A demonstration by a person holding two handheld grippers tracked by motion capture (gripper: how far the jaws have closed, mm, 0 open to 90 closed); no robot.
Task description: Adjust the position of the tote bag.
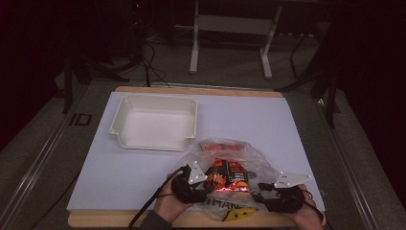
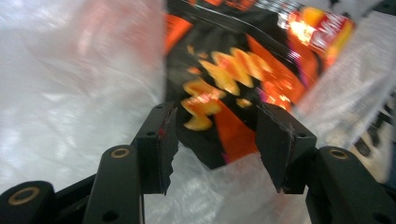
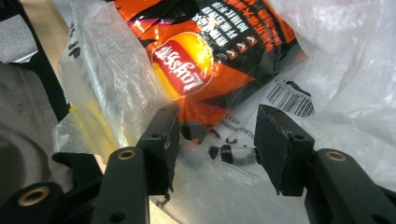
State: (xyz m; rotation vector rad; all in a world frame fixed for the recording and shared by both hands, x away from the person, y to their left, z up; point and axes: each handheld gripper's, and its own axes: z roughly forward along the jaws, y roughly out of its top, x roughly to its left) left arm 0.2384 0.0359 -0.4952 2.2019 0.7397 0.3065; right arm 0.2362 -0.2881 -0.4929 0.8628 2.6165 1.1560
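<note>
On the desk [image 1: 143,167], a pale sheet covers nearly the whole wooden top, with bare wood showing along the near and far edges.

A white tray [image 1: 154,123] sits on the far left part of the sheet, open side up. It stands well apart from both hands.

A clear plastic bag [image 1: 239,153] lies crumpled at the near edge of the desk, centre to right. Printed lettering and a yellow patch show on the part that hangs over the near edge.

Orange-and-black snack packets [image 1: 225,177] lie inside the bag. The right gripper view shows one packet [image 3: 205,51] with a red-and-yellow logo and a barcode, seen through the film. The left gripper view shows a packet [image 2: 233,79] with yellow shapes printed on black and orange.

The left tongs [image 1: 194,184] are held at the near left side of the bag. Their jaws stand apart. In the left gripper view [image 2: 212,140], a lower corner of the packet and a fold of film lie between the jaws; the pads do not press on either.

The right tongs [image 1: 268,189] are held at the near right side of the bag. Their jaws also stand apart. In the right gripper view [image 3: 215,140], bag film and the packet's lower edge lie between the jaws, unclamped.
</note>
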